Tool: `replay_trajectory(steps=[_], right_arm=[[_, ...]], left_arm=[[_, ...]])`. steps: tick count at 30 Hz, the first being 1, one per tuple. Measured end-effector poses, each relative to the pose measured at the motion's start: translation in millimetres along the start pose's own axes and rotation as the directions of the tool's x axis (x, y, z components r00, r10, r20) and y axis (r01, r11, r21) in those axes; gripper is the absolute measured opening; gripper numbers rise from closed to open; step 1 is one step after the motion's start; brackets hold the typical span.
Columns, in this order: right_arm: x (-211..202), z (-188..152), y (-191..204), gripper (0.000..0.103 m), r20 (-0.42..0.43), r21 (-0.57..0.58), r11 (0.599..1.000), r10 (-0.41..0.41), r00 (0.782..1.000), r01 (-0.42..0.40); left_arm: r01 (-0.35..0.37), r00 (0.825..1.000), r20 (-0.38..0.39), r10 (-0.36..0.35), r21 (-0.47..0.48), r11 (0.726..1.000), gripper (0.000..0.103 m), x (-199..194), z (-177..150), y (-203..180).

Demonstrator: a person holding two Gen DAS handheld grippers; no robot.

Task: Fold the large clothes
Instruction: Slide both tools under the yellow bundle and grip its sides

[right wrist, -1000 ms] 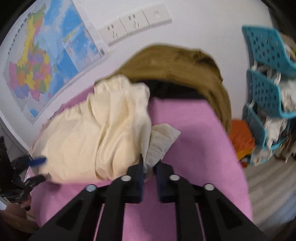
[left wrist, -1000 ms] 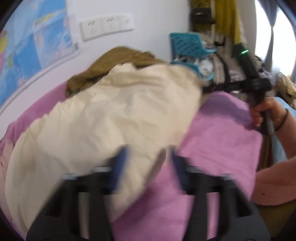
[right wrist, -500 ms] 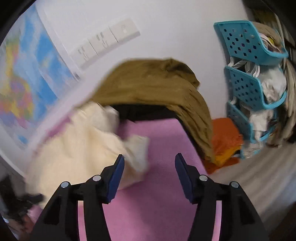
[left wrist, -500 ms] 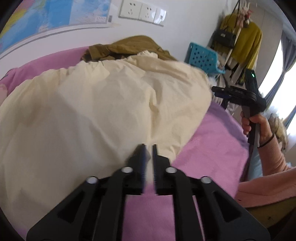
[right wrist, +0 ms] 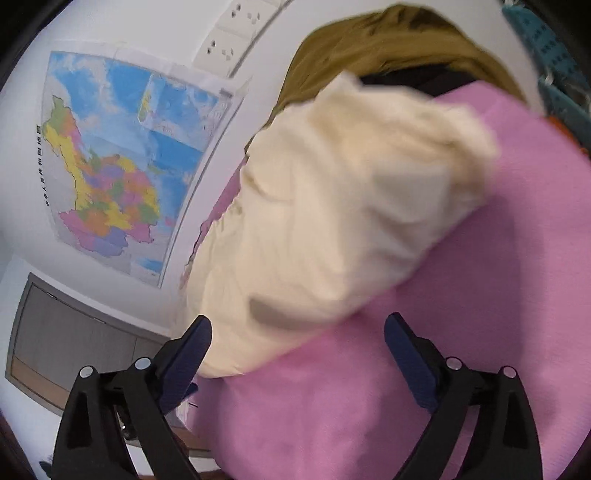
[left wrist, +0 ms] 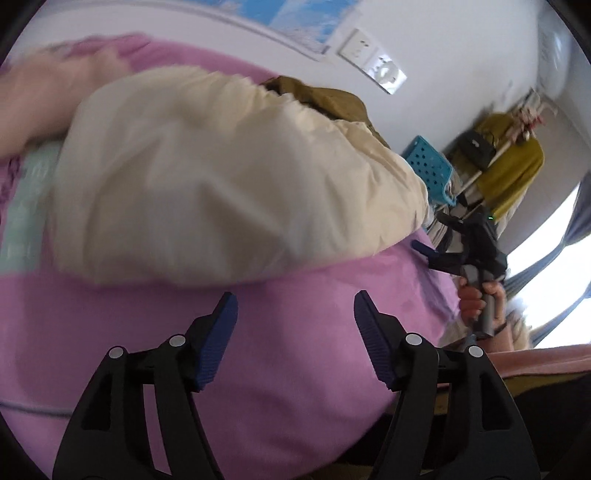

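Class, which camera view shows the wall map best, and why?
The right wrist view: the wall map appears nearly whole, with coloured regions visible. The left wrist view shows only a blue strip of it at the top edge.

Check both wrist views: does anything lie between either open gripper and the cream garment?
Nothing visible does. Only bare pink cover separates the left gripper from the cream garment; the right gripper is likewise unobstructed, jaws open.
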State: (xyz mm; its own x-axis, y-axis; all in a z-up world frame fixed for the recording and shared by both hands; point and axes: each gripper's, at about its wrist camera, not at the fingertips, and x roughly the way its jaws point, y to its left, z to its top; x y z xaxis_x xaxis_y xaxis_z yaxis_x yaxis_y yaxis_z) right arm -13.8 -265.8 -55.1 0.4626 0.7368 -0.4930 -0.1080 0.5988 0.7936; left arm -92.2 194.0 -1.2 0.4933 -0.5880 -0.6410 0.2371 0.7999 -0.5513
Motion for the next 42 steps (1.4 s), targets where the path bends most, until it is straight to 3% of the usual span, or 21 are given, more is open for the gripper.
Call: replay_trajectory(steps=[2,8,11,15,18,21,23,27,30,36,40,42], right_arm=[[15.0,4.0,12.3,0.098,0.001,-0.036,0.996,-0.080,0.997,0.080],[57.3,14.2,38.9,0.098,0.011,-0.069,0.991,-0.113,0.994,0.113],[60.1,18.6,37.2,0.098,0.043,-0.052,0.992,-0.109,0.993,0.111],[63.0,25.7,35.1,0.098,0.066,-0.016,0.995,-0.093,0.993,0.095],[65.6,29.5,34.4,0.098,0.090,0.001,0.995,-0.097,0.991,0.097],[71.4,31.8,36.8,0.098,0.116,-0.016,0.991,-0.133,0.984,0.135],[77.4,32.8,40.0,0.098,0.144,-0.021,0.985,-0.165,0.976,0.170],[86.9,33.9,44.1,0.098,0.205,-0.018,0.977,-0.206,0.957,0.214],[87.6,36.5,43.4,0.098,0.208,-0.008,0.979,-0.196,0.958,0.202],[86.5,41.4,41.8,0.090,0.186,-0.030,0.981,-0.182,0.966,0.190],[90.8,45.3,40.8,0.098,0.187,-0.024,0.986,-0.158,0.969,0.166],[95.4,45.6,42.5,0.098,0.196,-0.018,0.981,-0.187,0.963,0.194]], left_arm=[[0.024,1.000,-0.010,-0.025,-0.044,0.999,0.070,-1.0,-5.7,6.4],[0.144,0.986,-0.050,-0.157,-0.198,0.970,0.074,35.2,1.7,24.8],[0.143,0.988,-0.028,-0.150,-0.179,0.973,0.080,47.1,13.6,18.6],[0.143,0.990,0.026,-0.141,-0.229,0.963,0.088,57.7,27.7,18.1],[0.131,0.990,0.080,-0.112,-0.312,0.941,0.090,62.3,39.5,23.6],[0.147,0.985,0.142,-0.098,-0.397,0.906,0.090,62.2,45.0,31.6],[0.139,0.984,0.160,-0.078,-0.418,0.898,0.090,63.4,46.3,30.5],[0.036,0.991,0.134,0.019,-0.399,0.916,0.089,70.8,47.6,16.0],[-0.021,0.989,0.125,0.072,-0.372,0.928,0.086,70.3,46.5,8.3],[-0.045,0.989,0.117,0.092,-0.356,0.933,0.086,66.6,47.5,17.2],[-0.015,0.991,0.122,0.062,-0.355,0.935,0.092,69.7,49.1,19.6],[-0.015,0.991,0.118,0.059,-0.346,0.938,0.094,72.2,50.9,17.0]])
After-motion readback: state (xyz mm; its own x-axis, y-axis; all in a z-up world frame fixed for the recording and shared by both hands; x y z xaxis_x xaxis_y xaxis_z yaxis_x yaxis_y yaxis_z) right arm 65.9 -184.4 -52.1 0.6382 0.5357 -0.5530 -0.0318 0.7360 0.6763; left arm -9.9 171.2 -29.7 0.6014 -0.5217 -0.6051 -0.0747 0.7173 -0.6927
